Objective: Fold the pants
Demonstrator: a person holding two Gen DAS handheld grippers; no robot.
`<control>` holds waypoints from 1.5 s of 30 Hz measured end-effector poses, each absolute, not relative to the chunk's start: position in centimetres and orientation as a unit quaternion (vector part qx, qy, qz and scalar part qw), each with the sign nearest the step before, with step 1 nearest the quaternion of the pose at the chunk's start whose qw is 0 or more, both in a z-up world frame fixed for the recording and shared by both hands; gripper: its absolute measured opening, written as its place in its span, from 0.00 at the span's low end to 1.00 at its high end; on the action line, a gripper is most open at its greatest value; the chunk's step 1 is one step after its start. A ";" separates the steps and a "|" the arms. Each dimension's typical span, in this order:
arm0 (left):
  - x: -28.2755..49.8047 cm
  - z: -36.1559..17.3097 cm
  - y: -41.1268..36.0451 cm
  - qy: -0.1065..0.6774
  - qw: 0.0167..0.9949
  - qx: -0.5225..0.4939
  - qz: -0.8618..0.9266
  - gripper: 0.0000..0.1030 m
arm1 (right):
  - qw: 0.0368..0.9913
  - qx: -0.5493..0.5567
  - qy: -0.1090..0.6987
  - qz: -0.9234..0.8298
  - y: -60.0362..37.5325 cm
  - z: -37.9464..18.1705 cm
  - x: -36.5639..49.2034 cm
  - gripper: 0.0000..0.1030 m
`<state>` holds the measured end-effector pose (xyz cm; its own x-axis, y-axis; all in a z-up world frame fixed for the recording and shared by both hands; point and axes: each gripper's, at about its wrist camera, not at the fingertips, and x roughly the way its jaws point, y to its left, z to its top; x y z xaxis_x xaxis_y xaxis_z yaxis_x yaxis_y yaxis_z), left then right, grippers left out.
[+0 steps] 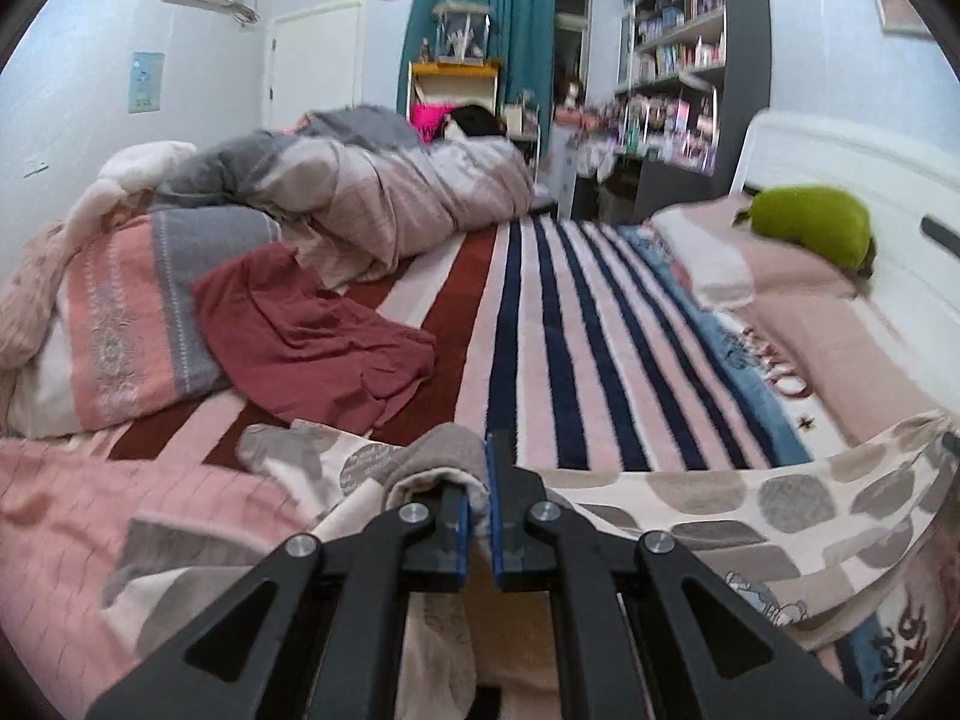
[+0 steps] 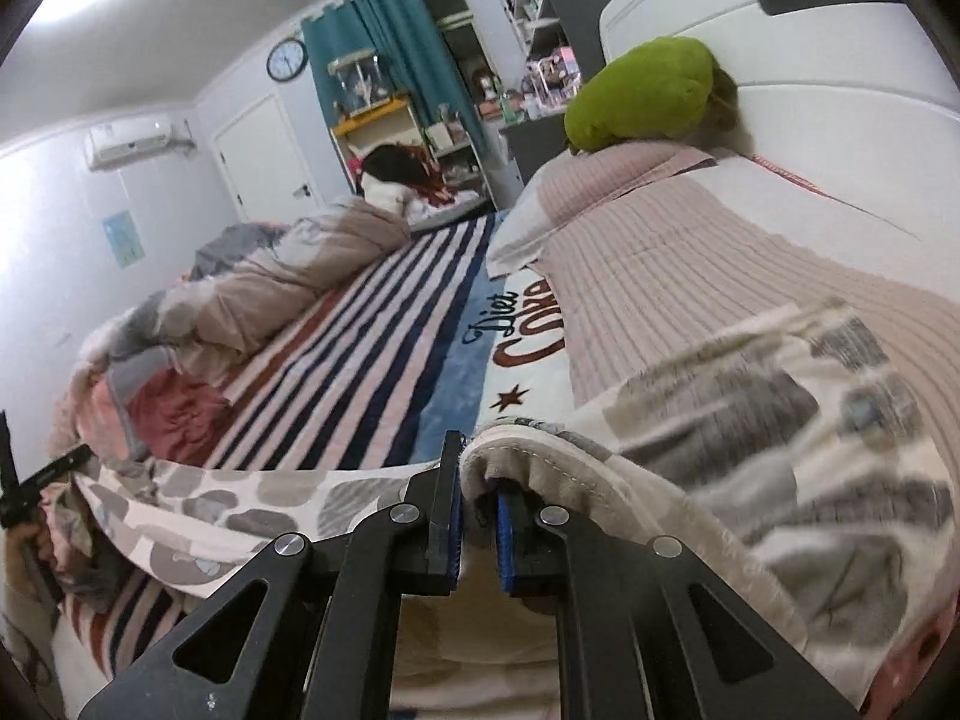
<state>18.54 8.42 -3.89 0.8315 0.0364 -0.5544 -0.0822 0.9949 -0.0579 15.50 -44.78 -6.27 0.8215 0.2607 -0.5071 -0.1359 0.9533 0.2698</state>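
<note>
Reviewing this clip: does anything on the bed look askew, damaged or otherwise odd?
Nothing damaged. The cream pants with grey blotches hang stretched between the shut left gripper and right gripper, as folding needs. The only untidy things are a crumpled dark-red garment and a heaped quilt on the striped blanket.

Pants [image 2: 810,408] smeared by motion blur, shelf items [image 1: 672,114] unreadable (too small), left gripper [image 2: 24,480] edge-cropped

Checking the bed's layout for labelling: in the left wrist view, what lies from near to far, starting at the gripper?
left gripper shut on the spotted pants → striped blanket → rumpled duvet → teal curtain.
</note>
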 end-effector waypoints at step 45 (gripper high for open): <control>18.5 -12.7 4.7 0.545 0.778 0.313 0.009 0.40 | 0.921 0.048 0.326 0.207 -39.2 -6.8 12.4 0.65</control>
<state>18.50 4.70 -12.72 0.4053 0.3552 -0.8423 0.3264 0.8045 0.4963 12.42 -39.23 -6.78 0.7014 0.4123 -0.5814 -0.3503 0.9098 0.2226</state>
